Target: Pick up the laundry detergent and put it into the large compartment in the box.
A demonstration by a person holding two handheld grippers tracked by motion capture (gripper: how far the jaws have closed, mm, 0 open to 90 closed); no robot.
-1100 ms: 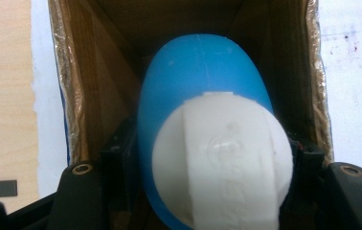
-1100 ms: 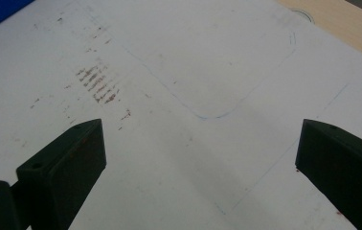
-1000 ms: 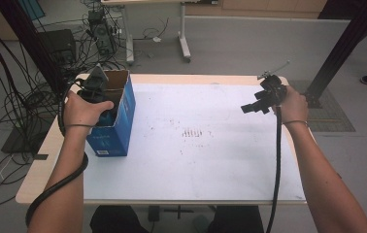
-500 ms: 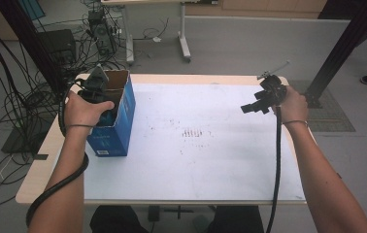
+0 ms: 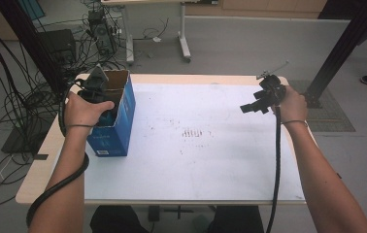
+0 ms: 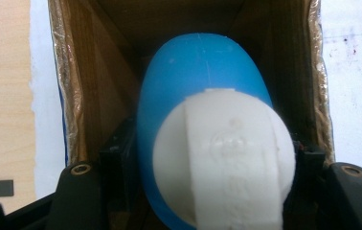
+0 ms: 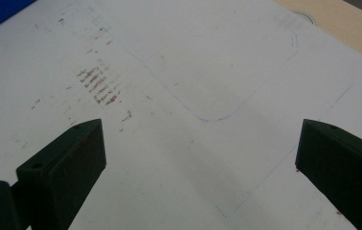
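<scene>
An open blue cardboard box (image 5: pixel 115 133) stands at the table's left edge. My left gripper (image 5: pixel 103 110) reaches down into it from above. Inside the box's brown walls (image 6: pixel 93 72), the left gripper (image 6: pixel 212 165) is shut on a blue bottle (image 6: pixel 193 76) whose white cap (image 6: pixel 224 167) faces the camera. My right gripper (image 5: pixel 251 108) is held above the table's right side, well away from the box. Its jaws stand wide open over the bare white sheet (image 7: pixel 208 72), with nothing between them (image 7: pixel 202 141).
A white sheet (image 5: pixel 210 165) covers the wooden table, with faint reddish-brown marks (image 5: pixel 196 133) near its middle. Cables and equipment (image 5: pixel 31 92) crowd the floor to the left. A black post (image 5: pixel 341 48) rises at the right, and another table's legs (image 5: pixel 184 43) stand behind.
</scene>
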